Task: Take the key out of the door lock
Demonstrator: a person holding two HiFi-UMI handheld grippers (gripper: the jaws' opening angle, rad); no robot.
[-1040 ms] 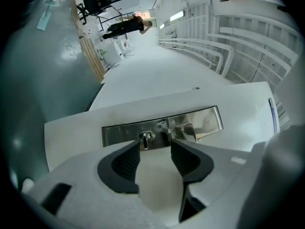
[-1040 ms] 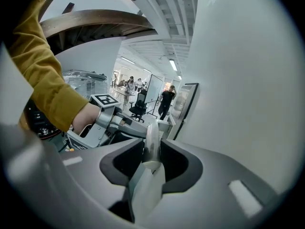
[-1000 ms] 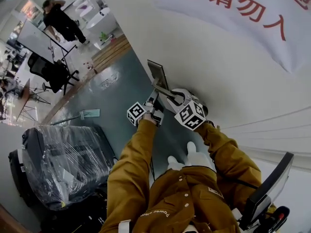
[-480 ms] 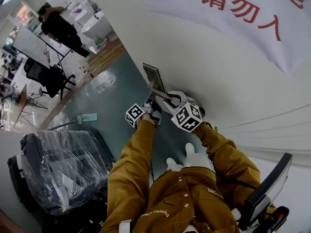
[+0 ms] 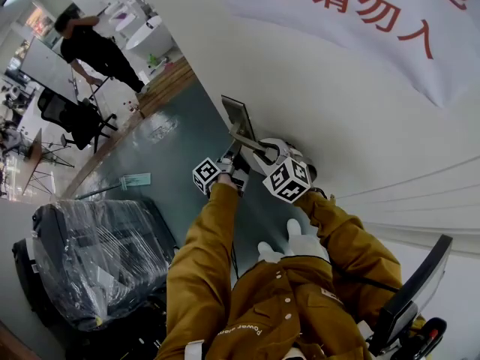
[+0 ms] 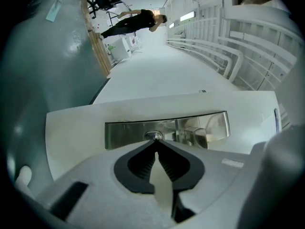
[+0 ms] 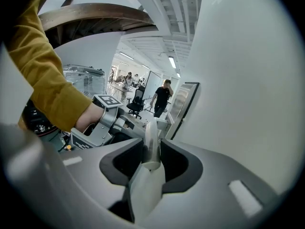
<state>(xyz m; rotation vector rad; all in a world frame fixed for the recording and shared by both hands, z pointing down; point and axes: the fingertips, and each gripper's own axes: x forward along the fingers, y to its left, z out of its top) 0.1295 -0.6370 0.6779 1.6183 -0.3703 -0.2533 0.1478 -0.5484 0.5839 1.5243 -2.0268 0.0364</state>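
Note:
A steel lock plate [image 6: 167, 130] sits on the white door [image 5: 315, 103]. The key [image 6: 153, 136] shows only as a small nub in the keyhole. My left gripper [image 6: 156, 142] has its jaws closing, and the tips pinch that nub. In the head view, the left gripper [image 5: 231, 160] sits below the lock plate [image 5: 240, 115]. My right gripper [image 7: 151, 149] is shut on the silver door handle [image 7: 150, 132], which runs between its pads. From above, the right gripper [image 5: 262, 152] is on the handle [image 5: 251, 142].
A banner with red characters [image 5: 360, 13] hangs on the wall. A plastic-wrapped chair [image 5: 97, 253] stands at the left on the grey-green floor. A person in black [image 5: 94, 47] and an office chair [image 5: 71, 115] are far back. A monitor [image 5: 412, 291] is at the lower right.
Both grippers stay at the lock, and the left one has edged closer to the plate. The person in black at the back has shifted.

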